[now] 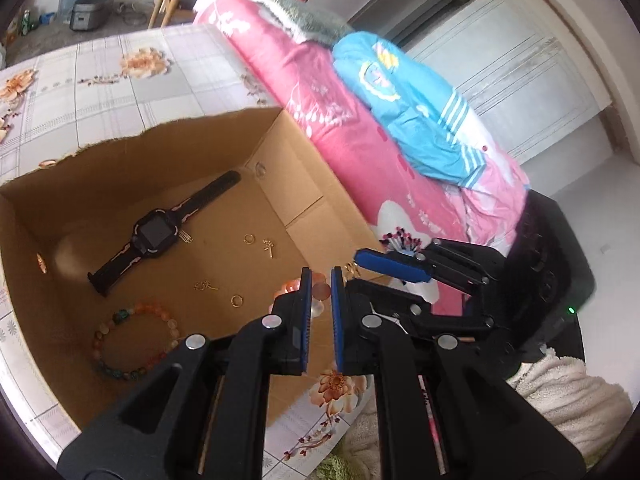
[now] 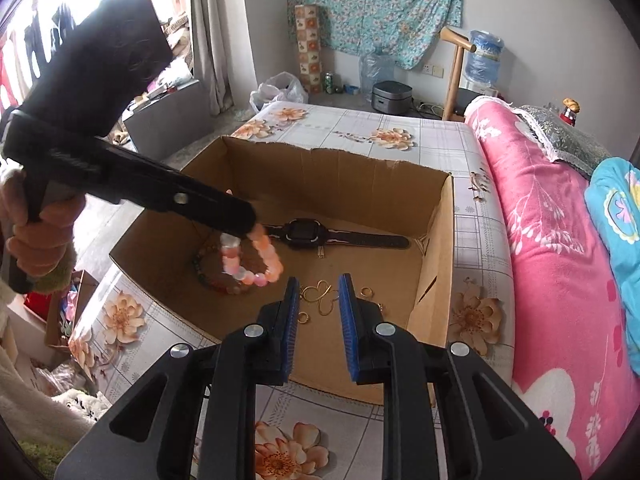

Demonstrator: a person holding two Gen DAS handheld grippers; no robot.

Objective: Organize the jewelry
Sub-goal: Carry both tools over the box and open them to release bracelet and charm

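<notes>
The left gripper (image 2: pixel 250 228) is clamped on a pink bead bracelet (image 2: pixel 252 260) that dangles above the cardboard box (image 2: pixel 434 248) (torn along its far rim). The right gripper (image 2: pixel 318 312) hovers over the near wall, its jaws slightly apart on nothing. A watch (image 2: pixel 316 236), gold pieces (image 2: pixel 320 300) and a second bracelet (image 1: pixel 134 340) lie spread across the floor.

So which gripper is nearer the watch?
Left, probably. The left gripper hangs over the middle of the box with the bracelet in its jaws, just beside the watch. The right gripper sits further back, over the box's near side.
</notes>
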